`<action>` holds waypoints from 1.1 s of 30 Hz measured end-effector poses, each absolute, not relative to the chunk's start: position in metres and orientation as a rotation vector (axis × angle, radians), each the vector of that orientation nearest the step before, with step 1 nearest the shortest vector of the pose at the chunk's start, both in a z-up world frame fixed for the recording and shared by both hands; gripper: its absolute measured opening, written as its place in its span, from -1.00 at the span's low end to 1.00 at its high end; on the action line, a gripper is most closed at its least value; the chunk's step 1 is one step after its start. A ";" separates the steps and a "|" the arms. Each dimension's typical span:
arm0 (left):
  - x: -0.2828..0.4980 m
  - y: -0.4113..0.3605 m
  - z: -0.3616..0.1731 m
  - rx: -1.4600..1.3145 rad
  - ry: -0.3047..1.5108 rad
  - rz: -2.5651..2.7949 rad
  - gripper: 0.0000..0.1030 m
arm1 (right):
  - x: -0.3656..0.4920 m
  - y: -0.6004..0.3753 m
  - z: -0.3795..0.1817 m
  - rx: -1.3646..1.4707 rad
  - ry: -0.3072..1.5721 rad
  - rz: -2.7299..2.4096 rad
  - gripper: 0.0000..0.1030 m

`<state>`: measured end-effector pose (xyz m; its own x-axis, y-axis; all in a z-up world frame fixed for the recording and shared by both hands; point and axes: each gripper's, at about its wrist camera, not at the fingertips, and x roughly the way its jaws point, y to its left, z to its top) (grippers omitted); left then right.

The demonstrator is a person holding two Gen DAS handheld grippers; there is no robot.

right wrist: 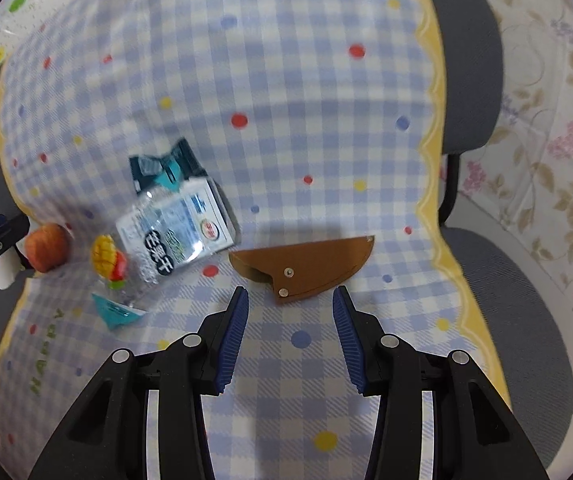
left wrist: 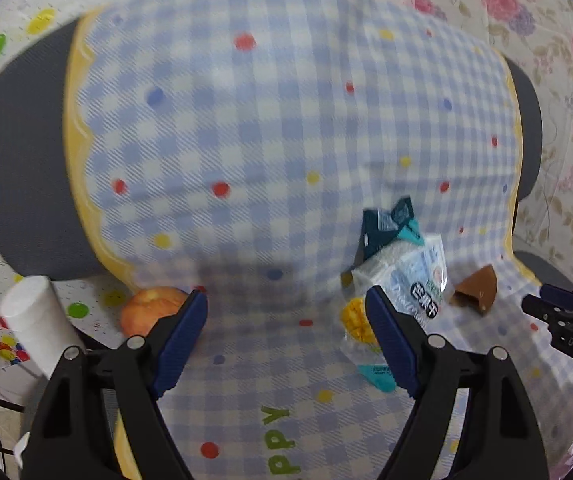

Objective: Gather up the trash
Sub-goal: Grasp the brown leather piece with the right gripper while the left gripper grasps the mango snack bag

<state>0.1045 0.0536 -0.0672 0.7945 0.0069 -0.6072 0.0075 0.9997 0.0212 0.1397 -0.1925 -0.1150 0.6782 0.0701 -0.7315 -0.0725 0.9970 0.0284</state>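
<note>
An empty clear snack wrapper (right wrist: 174, 232) with mango print and a dark teal torn top lies on the blue checked tablecloth (right wrist: 286, 80). A brown leather sheath-like piece (right wrist: 310, 266) lies right of it, just ahead of my right gripper (right wrist: 290, 300), which is open and empty above the cloth. My left gripper (left wrist: 286, 304) is open and empty; the wrapper (left wrist: 406, 276) lies by its right finger. The brown piece (left wrist: 476, 290) is further right, near the right gripper's tip (left wrist: 542, 300).
An orange-red fruit (right wrist: 46, 252) sits at the cloth's left edge, also in the left wrist view (left wrist: 152, 308). A white paper cup (left wrist: 34, 320) stands off the table's left. Grey chairs (right wrist: 526, 280) stand at the table's sides.
</note>
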 end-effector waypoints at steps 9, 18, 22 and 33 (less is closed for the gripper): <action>0.128 0.045 -0.107 0.007 0.750 -0.086 0.53 | 0.189 -0.169 -0.151 -0.146 0.900 0.093 -0.14; 0.141 0.035 -0.126 0.010 0.803 -0.155 0.53 | 0.203 -0.140 -0.160 -0.308 0.898 0.101 -0.21; 0.149 0.036 -0.129 -0.024 0.819 -0.173 0.51 | 0.201 -0.127 -0.158 -0.400 0.865 0.096 -0.54; 0.168 0.035 -0.134 -0.124 0.838 -0.267 0.24 | 0.144 -0.185 -0.077 -0.109 0.714 0.010 -0.97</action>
<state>0.1676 0.0347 -0.1337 0.6378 -0.2816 -0.7168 0.1843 0.9595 -0.2130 0.1442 -0.1849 -0.0769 0.7563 -0.0277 -0.6537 -0.0466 0.9943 -0.0960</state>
